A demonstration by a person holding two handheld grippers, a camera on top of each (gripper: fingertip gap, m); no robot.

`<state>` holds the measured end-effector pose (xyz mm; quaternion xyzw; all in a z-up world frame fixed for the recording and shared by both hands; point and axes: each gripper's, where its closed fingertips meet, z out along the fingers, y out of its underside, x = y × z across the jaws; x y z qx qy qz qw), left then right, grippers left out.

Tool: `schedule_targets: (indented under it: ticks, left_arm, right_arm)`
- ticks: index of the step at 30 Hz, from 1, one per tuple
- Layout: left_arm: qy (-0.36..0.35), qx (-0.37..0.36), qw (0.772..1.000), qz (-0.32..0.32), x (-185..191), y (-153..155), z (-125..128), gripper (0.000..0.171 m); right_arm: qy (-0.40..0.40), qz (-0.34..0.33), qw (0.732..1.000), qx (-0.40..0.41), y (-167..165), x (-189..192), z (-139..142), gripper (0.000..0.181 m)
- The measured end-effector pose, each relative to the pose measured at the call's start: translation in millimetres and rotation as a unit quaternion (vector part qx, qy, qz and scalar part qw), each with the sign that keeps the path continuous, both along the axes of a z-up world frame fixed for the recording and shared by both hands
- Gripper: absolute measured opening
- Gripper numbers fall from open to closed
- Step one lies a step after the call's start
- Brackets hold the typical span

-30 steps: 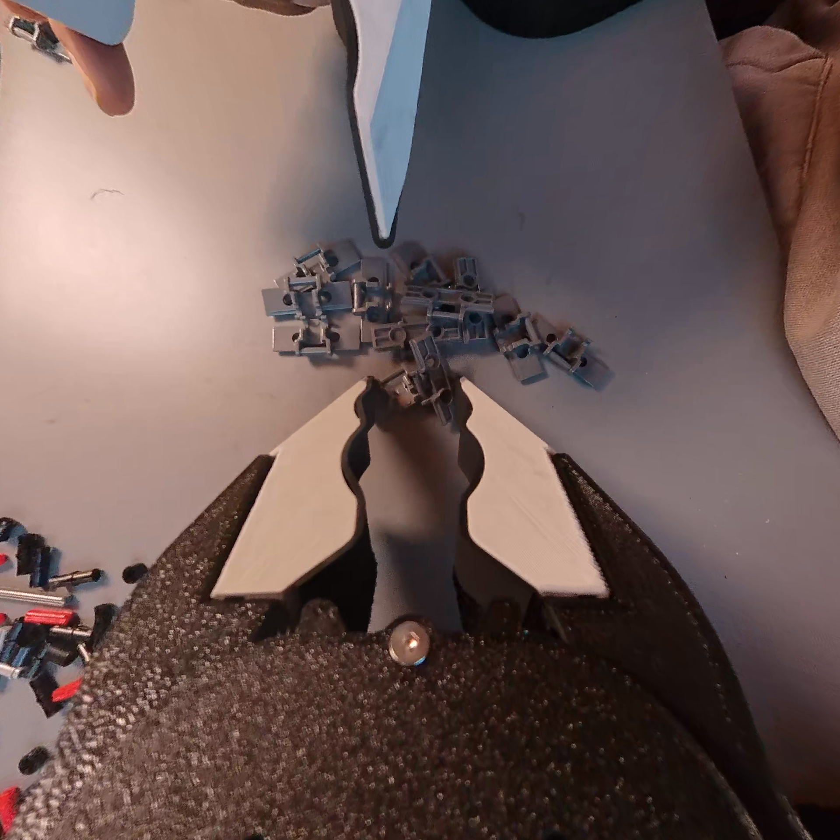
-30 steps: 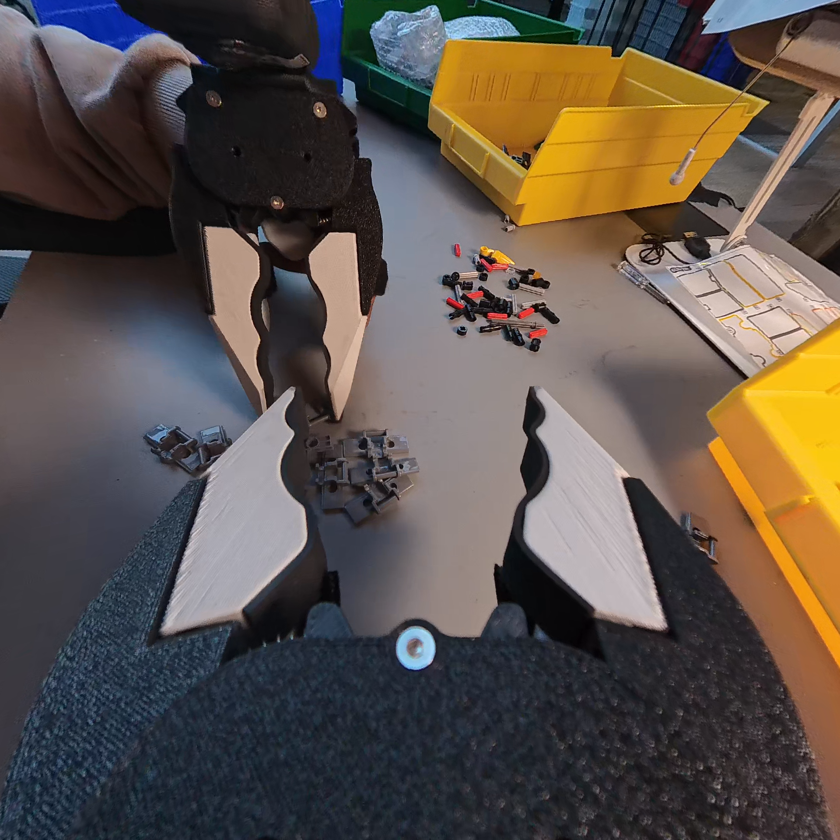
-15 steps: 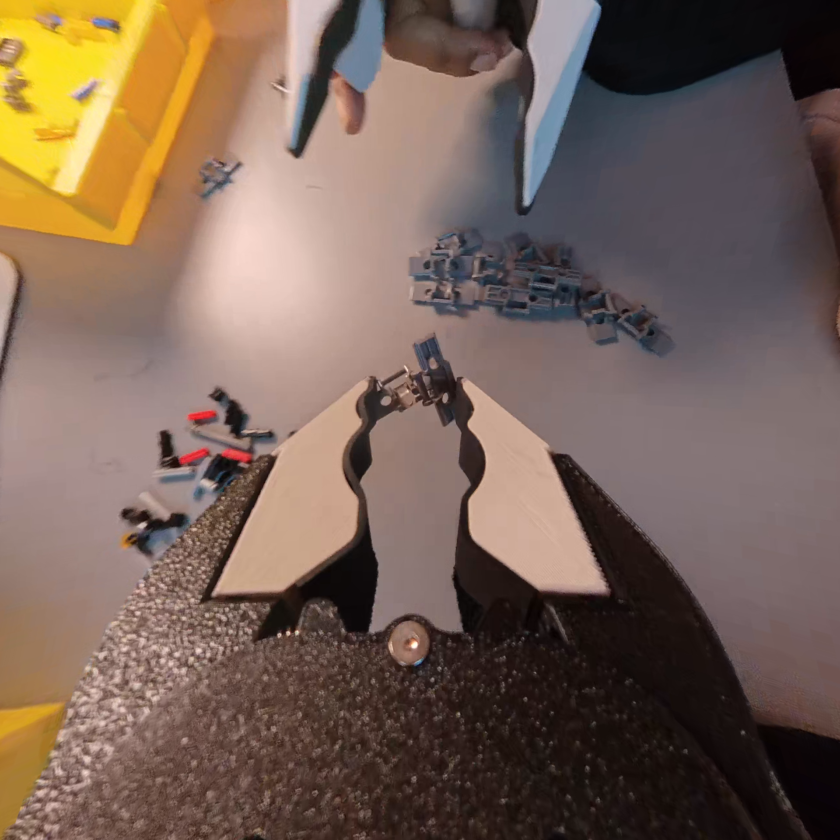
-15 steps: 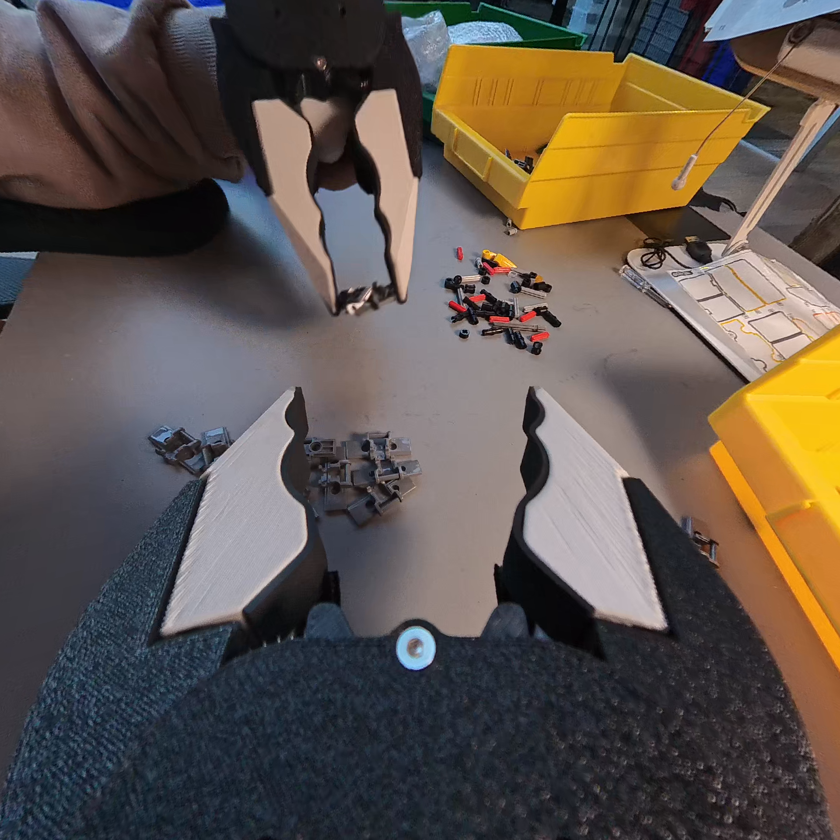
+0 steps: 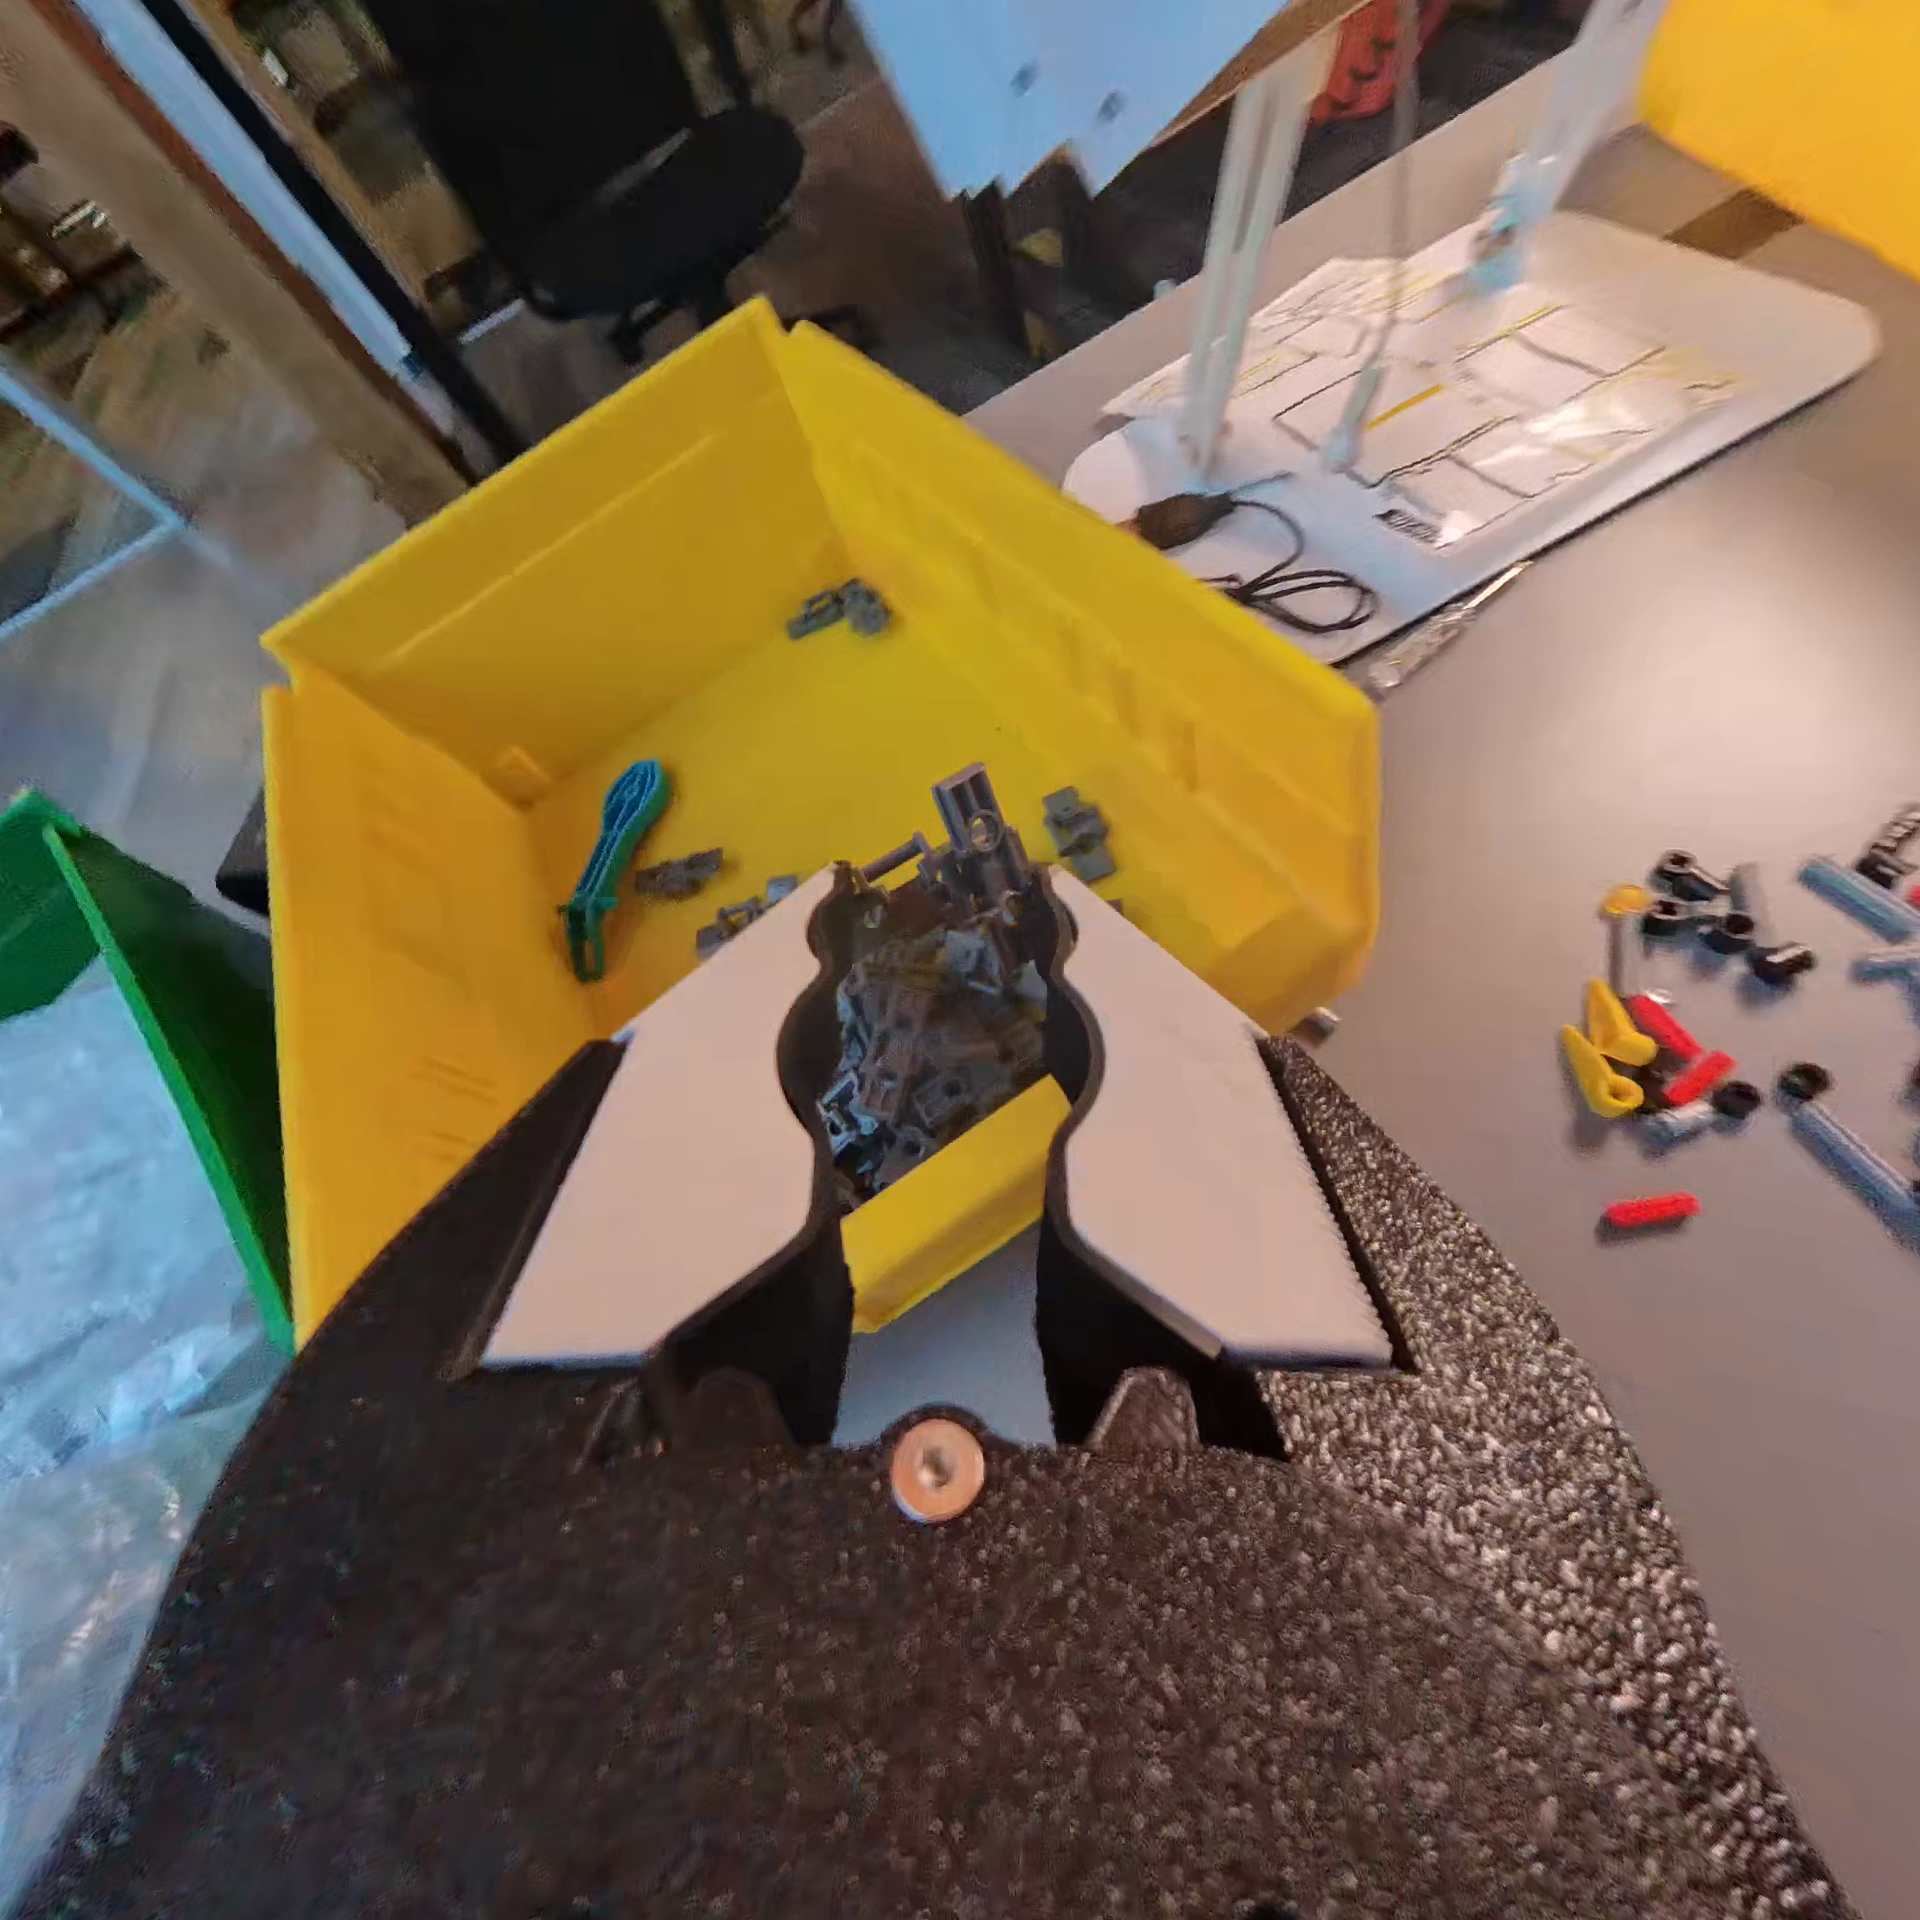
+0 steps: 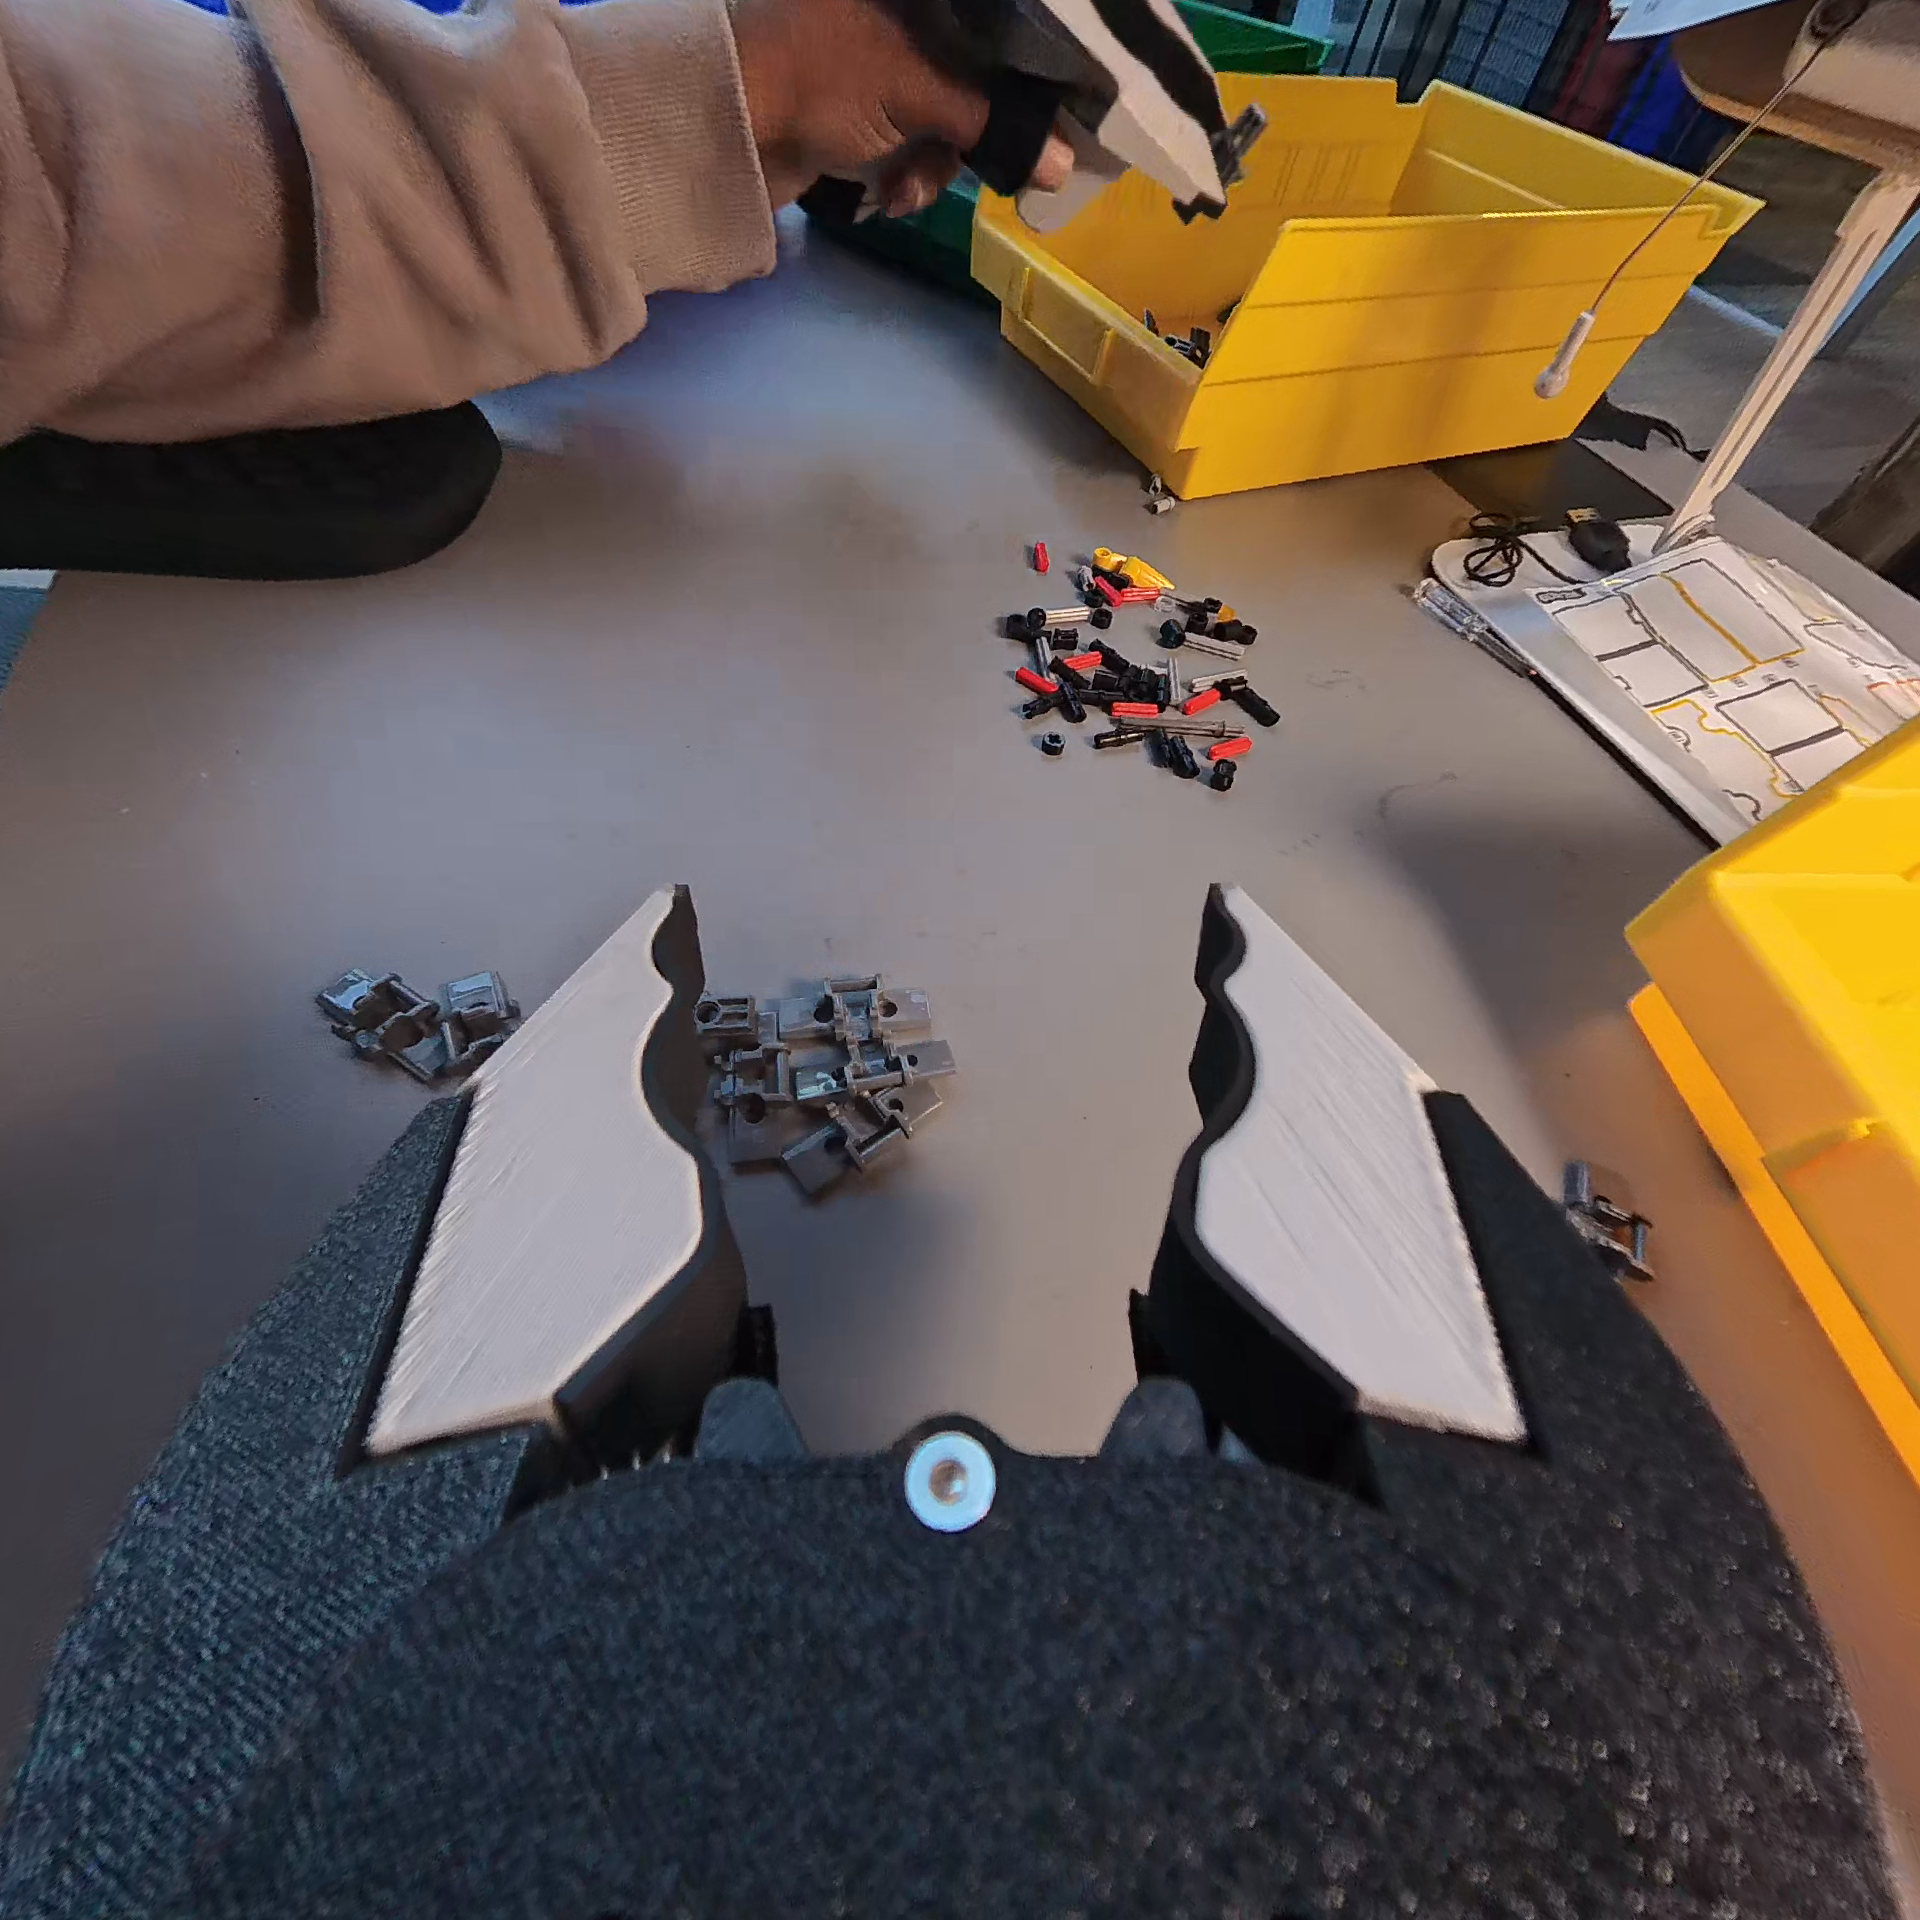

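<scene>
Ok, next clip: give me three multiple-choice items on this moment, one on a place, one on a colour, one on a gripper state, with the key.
1. The left gripper is above:
A. the yellow bin
B. a blue crate
C. bare floor

2. The long tool lying in that bin is:
A. orange
B. teal
C. white

3. The right gripper is:
A. shut on a red pin
B. open with nothing in it
C. shut on paper

Key: A, bin floor shows beyond its fingertips; B, teal against yellow; B, jaws wide apart over the grey pieces.
</scene>
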<state>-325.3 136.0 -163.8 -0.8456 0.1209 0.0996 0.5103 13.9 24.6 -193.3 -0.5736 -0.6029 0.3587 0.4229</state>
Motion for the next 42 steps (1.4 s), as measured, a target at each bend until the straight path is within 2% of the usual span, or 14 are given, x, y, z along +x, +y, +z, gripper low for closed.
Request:
schedule_targets:
  ticks: [2, 4, 6, 8, 10, 13, 15, 19, 22, 27, 30, 34, 36, 42]
  left_arm:
    - [-0.036, 0.001, 0.999, 0.005, -2, 2, -7, 0.036]
    - [-0.053, 0.017, 0.998, -0.021, 12, 1, 0, 0.037]
    - [-0.055, 0.035, 0.995, -0.077, 39, -3, 14, 0.040]
    - [-0.073, 0.032, 0.982, -0.169, 86, -14, 21, 0.038]
    - [-0.094, 0.004, 0.954, -0.286, 145, -35, 17, 0.040]
    - [-0.091, -0.057, 0.899, -0.424, 222, -75, -7, 0.047]
    - [-0.080, -0.102, 0.870, -0.475, 260, -96, -30, 0.051]
    - [-0.051, -0.156, 0.832, -0.530, 309, -120, -62, 0.056]
    - [-0.016, -0.171, 0.807, -0.565, 326, -122, -72, 0.058]
    - [-0.007, -0.208, 0.751, -0.627, 345, -132, -73, 0.062]
    - [-0.029, -0.237, 0.723, -0.648, 365, -139, -75, 0.065]
    - [-0.028, -0.264, 0.707, -0.655, 377, -140, -87, 0.062]
    - [-0.029, -0.268, 0.703, -0.658, 377, -142, -88, 0.053]
    - [0.021, -0.272, 0.710, -0.649, 359, -149, -90, 0.033]
  right_arm:
    - [0.000, -0.002, 1.000, 0.001, 1, 1, 0, 0.094]
    - [0.002, -0.003, 1.000, 0.002, 1, 1, 2, 0.094]
    - [0.004, -0.003, 1.000, 0.000, 2, 1, 2, 0.094]
    - [0.003, -0.002, 1.000, -0.001, 2, 1, 2, 0.094]
    - [0.002, -0.003, 1.000, 0.000, 2, 1, 1, 0.094]
    - [0.007, -0.008, 1.000, 0.001, 5, 3, 4, 0.094]
    - [0.012, -0.016, 1.000, 0.002, 10, 5, 8, 0.094]
    - [0.025, -0.040, 0.999, 0.005, 23, 13, 16, 0.094]
    - [0.035, -0.053, 0.998, 0.001, 30, 17, 20, 0.094]
    - [0.037, -0.055, 0.998, -0.004, 31, 17, 20, 0.094]
    - [0.041, -0.056, 0.998, -0.009, 32, 18, 20, 0.094]
    - [0.091, -0.072, 0.993, -0.030, 40, 23, 38, 0.092]
    - [0.115, -0.084, 0.989, -0.035, 45, 28, 47, 0.090]
    - [0.119, -0.096, 0.987, -0.038, 51, 32, 46, 0.089]
